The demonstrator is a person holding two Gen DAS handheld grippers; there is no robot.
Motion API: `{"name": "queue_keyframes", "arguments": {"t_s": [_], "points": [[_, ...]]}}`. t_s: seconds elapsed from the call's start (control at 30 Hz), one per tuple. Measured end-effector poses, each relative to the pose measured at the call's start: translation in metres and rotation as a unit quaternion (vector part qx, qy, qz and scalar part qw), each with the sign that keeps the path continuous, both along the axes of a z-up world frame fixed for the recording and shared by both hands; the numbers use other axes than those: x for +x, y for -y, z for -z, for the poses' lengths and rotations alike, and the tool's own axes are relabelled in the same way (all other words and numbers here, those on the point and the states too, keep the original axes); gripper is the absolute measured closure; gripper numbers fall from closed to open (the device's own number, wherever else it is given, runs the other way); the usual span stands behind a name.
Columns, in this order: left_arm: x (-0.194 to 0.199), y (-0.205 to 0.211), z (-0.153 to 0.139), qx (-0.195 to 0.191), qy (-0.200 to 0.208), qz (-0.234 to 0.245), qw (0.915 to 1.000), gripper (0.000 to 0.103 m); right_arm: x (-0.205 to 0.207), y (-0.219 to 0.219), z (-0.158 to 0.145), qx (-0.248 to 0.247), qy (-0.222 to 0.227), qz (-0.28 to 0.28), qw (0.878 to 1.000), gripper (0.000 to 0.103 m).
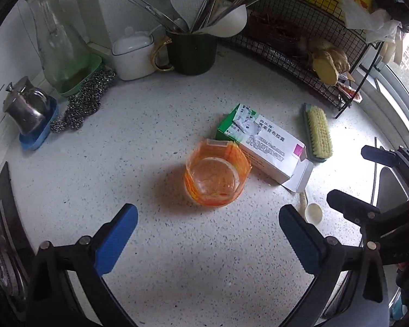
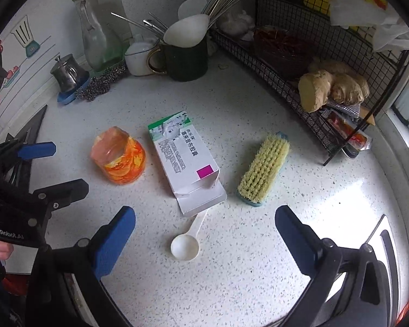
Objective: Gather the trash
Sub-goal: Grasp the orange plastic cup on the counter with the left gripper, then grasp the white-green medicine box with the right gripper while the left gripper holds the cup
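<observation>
Two hand-held grippers hover over a speckled white counter [image 2: 231,103] strewn with litter. The left gripper [image 1: 208,234], jaws spread wide and holding nothing, faces an orange plastic cup [image 1: 216,173] that stands near the middle of the counter, clear of both blue pads. Just beside the cup, and seemingly touching it in the left view, lies a green-and-white medicine box [image 2: 184,160], flat on its side with its near flap torn open. The right gripper [image 2: 204,237] is likewise released, its pads wide apart above a white plastic scoop [image 2: 185,246] whose handle runs up under the box's open flap. A scrub brush [image 2: 264,169] rests bristles up to the right of the box, apart from it. Along the back wall stand a glass carafe [image 1: 60,46] on a green tray, a steel pot [image 1: 27,109] on a blue dish, a steel scourer [image 1: 81,103], a white lidded jar [image 1: 133,54] and a dark mug [image 1: 192,51] packed with utensils. A black wire rack [image 2: 300,62] at the right holds ginger [image 2: 332,84] and packets. Each gripper shows at the edge of the other's view, and fingertips can be seen gripping the left one's handle.
</observation>
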State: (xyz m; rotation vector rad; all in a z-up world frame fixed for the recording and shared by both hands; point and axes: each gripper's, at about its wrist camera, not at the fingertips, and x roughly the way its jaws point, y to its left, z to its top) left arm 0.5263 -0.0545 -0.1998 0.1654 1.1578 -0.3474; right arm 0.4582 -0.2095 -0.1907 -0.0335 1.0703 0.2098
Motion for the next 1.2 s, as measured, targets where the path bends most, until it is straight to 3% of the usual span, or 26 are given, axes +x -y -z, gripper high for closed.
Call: {"name": "queue_keyframes", "arguments": {"t_s": [0.27,0.43,0.57,0.83,1.07,1.2], "points": [[0.037,0.010,0.026,0.004,-0.011,0.018,0.9998,0.001,0.028,0.005,0.017,-0.002,-0.016,-0.007,1.000,0.001],[0.052,0.015,0.038,0.014,-0.017,0.027,0.9994,0.009,0.036,0.013,0.020,0.003,-0.015,0.003,1.000,0.001],[0.054,0.015,0.047,0.009,-0.026,0.037,0.9989,0.038,0.041,0.019,0.022,0.009,-0.012,0.013,1.000,0.001],[0.036,-0.012,0.031,0.008,-0.009,0.009,0.9999,0.038,0.057,0.009,0.021,0.012,-0.012,-0.016,1.000,0.001],[0.034,-0.057,0.013,-0.026,-0.007,-0.071,0.9971,0.038,0.073,-0.015,0.020,0.012,-0.012,-0.055,0.998,0.001],[0.034,-0.074,0.013,-0.023,-0.012,-0.101,0.9946,0.038,0.080,-0.035,0.030,-0.001,-0.019,-0.086,0.996,0.001]]}}
